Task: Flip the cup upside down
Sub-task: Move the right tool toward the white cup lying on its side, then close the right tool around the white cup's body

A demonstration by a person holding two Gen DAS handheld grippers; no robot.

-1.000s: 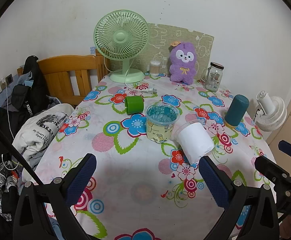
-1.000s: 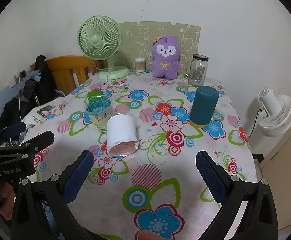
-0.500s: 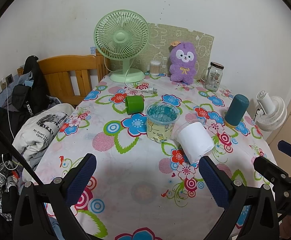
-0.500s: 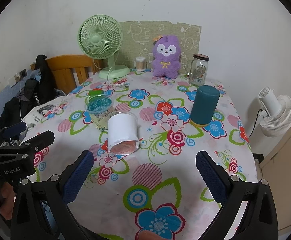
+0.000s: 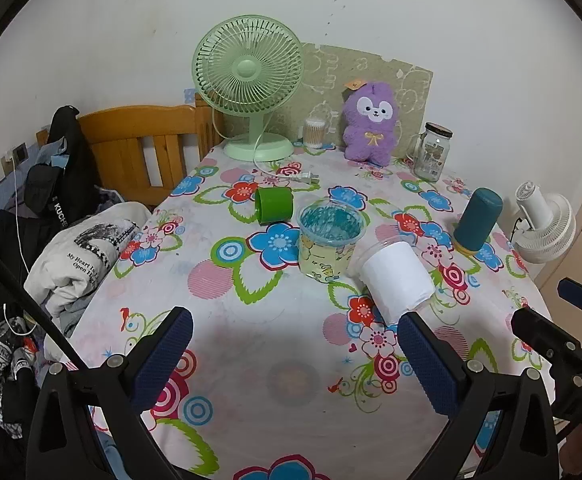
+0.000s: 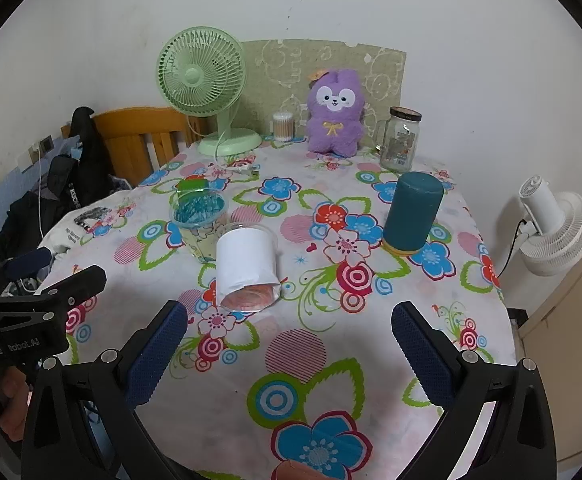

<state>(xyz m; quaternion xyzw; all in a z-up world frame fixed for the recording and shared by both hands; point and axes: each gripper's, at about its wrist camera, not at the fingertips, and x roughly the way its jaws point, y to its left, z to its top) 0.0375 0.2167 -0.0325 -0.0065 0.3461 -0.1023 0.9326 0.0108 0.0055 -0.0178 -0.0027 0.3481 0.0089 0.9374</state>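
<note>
Right wrist view: the white cup [image 6: 247,266] lies on its side on the floral desk [image 6: 371,340], base toward 6 o'clock, touching a clear cup [image 6: 199,220] at its 11 o'clock. Both the right hand-held gripper [image 6: 289,346] and the left hand-held gripper [image 5: 293,354] are spread wide, holding nothing
</note>
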